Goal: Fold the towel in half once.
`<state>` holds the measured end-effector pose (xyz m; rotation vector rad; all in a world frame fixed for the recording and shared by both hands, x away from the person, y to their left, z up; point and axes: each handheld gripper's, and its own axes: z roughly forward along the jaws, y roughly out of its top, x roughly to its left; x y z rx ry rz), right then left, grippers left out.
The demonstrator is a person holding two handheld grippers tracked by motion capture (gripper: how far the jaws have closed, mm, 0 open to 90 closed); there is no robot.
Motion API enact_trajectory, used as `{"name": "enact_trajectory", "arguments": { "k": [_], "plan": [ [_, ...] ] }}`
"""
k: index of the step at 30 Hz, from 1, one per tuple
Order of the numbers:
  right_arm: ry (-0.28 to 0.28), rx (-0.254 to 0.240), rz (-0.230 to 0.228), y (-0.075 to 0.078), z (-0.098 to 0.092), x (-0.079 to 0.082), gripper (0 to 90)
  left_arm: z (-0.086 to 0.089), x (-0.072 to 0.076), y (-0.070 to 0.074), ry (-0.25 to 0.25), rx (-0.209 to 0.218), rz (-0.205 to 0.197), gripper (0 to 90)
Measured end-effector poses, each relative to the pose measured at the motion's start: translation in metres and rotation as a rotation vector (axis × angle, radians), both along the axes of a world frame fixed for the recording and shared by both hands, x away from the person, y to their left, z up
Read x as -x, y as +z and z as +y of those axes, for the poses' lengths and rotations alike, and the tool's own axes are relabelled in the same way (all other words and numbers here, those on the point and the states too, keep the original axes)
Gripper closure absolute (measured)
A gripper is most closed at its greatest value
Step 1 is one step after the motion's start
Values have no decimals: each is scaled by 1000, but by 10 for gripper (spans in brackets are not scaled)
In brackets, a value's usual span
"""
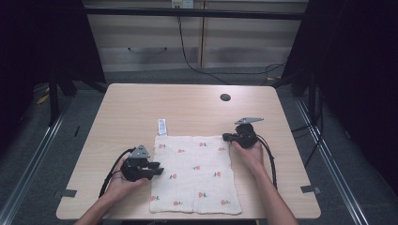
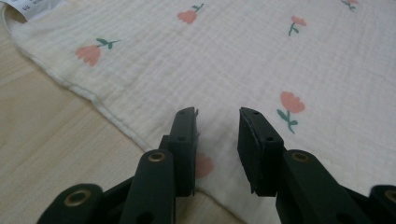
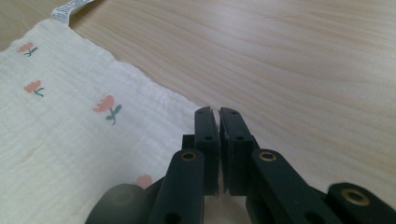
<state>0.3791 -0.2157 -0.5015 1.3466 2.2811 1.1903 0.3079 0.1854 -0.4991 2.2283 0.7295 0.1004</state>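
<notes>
cloth (image 1: 195,174): flat, table (image 1: 131,108) centre, tag (image 1: 162,127) at 11 | left gripper (image 1: 157,168): 9 o'clock edge, jaws parted, empty | right gripper (image 1: 225,137): 1 o'clock corner, jaws pressed together; hold on cloth unclear

bare table (image 1: 187,101) beyond flat cloth (image 1: 195,173), label (image 1: 162,127) at its corner

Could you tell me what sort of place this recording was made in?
Probably a lab or studio recording station: a bare wooden table stands between dark curtains, cables trail across the carpeted floor, and the person holds a sensor-fitted gripper in each hand over a flowered cloth.
</notes>
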Motion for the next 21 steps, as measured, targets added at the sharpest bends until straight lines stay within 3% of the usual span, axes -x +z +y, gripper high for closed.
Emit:
{"name": "enact_trajectory", "arguments": {
  "k": [3, 7, 11, 15, 16, 17, 18, 21],
  "plan": [
    [9, 13, -9, 2, -1, 5, 867, 1, -4, -1, -12, 37, 36, 632],
    [21, 19, -19, 4, 2, 8, 868, 2, -20, 5, 31, 52, 33, 585],
    [11, -12, -18, 2, -2, 8, 868, 6, -43, 15, 113, 85, 3, 580],
    [6, -35, -14, 0, -4, 9, 868, 12, -69, 15, 189, 66, -11, 579],
    [4, -40, -15, -2, -3, 9, 868, 14, -75, 14, 205, 82, -5, 579],
    [2, -46, -12, -3, -3, 9, 869, 17, -82, 12, 234, 124, -2, 579],
    [2, -51, -15, -4, -2, 9, 869, 17, -85, 11, 252, 131, -8, 579],
    [6, -50, -18, -3, 0, 9, 869, 17, -93, 9, 280, 108, -18, 581]
  ]
}}
